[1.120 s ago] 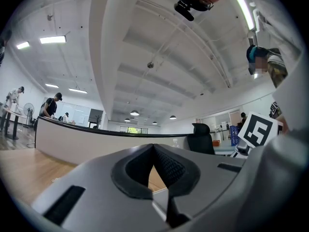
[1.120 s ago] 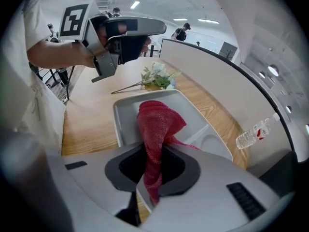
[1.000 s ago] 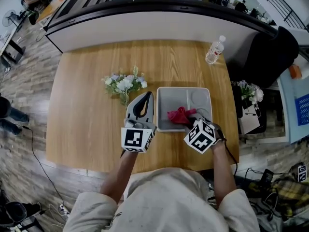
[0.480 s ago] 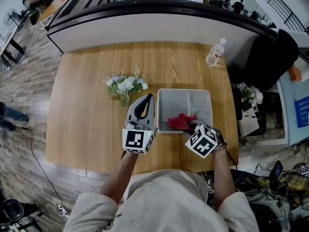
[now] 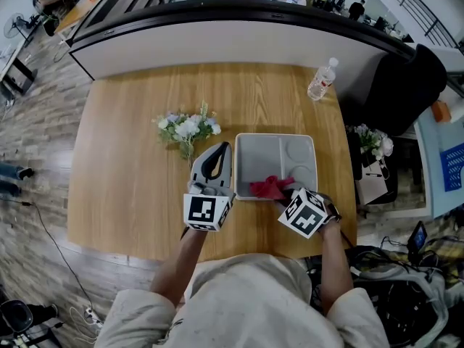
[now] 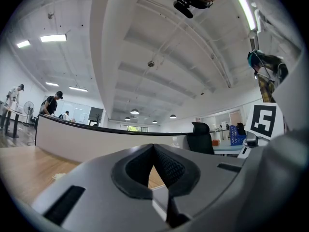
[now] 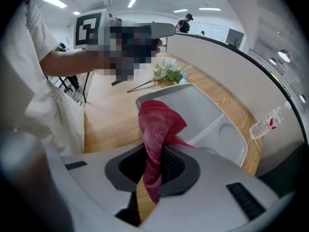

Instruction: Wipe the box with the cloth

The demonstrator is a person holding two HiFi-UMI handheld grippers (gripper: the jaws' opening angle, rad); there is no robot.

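Wooden table, open office: we pinch the red cloth in our right gripper, its bunch at the near end of the grey box. Our left gripper, jaws pressed together on nothing, lies just beside the box's left wall. Unpinned, the box could skid under a wiping stroke, we judge, or the narrow pinch could lose the cloth.

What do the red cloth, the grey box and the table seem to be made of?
The red cloth: woven or knitted textile, matte; a mesh weave shows. The grey box: probably moulded plastic, smooth, rounded compartments. The table: wood or wood-look laminate; grain shows.
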